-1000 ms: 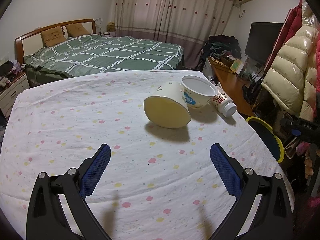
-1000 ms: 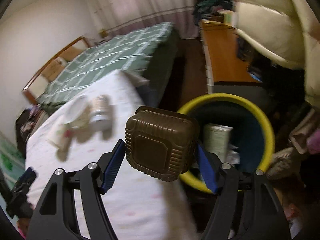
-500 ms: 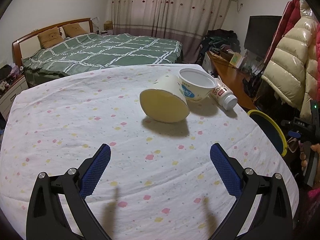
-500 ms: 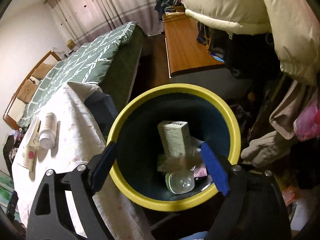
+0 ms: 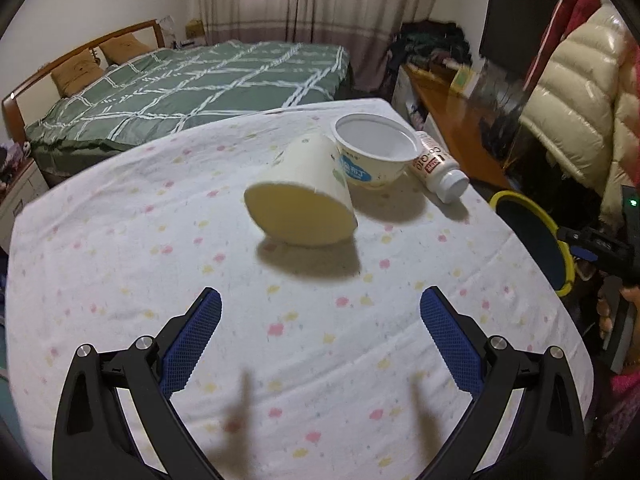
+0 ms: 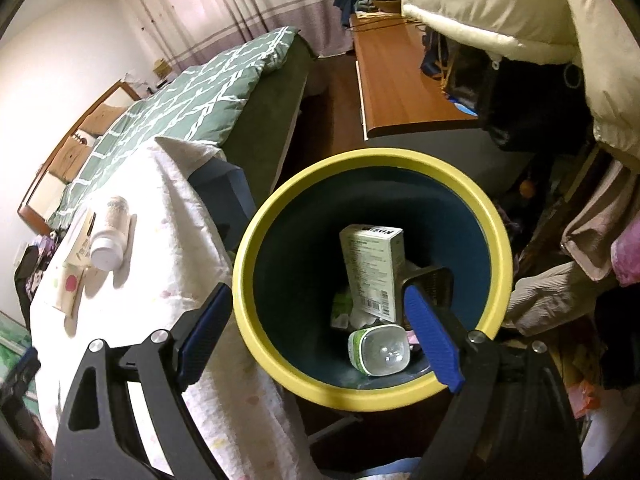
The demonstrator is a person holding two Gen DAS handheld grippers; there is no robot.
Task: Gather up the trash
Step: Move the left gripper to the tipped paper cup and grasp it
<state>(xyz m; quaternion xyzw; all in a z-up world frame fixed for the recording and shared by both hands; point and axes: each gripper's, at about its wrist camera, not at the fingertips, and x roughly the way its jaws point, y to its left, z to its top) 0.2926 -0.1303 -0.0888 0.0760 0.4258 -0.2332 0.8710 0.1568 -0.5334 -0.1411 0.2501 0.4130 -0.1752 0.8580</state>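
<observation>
— Meanwhile, what surrounds the counter [image 5: 120, 280]?

— A green checked bed [image 5: 192, 80], a wooden desk [image 6: 400, 76] and puffy coats [image 5: 572, 80]. Nothing blocks the bin's mouth.

— How much trash remains?

— Three pieces on the flowered cloth: one tipped paper cup [image 5: 304, 204], one white bowl [image 5: 374, 152] touching it, one plastic bottle [image 5: 438, 170] lying just beside the bowl.

— And the bin?

— One round, yellow-rimmed bin [image 6: 360, 388], dark blue inside, just beside the counter's edge. It holds a printed carton [image 6: 372, 272], a ribbed brown tub [image 6: 434, 284] and a clear, green-edged container [image 6: 380, 352].

— The claws?

— Right claw [image 6: 320, 336] hangs released over the bin, its jaws just opened wide, nothing between them. Left claw [image 5: 320, 340] is spread empty above the cloth, short of the cup.
</observation>
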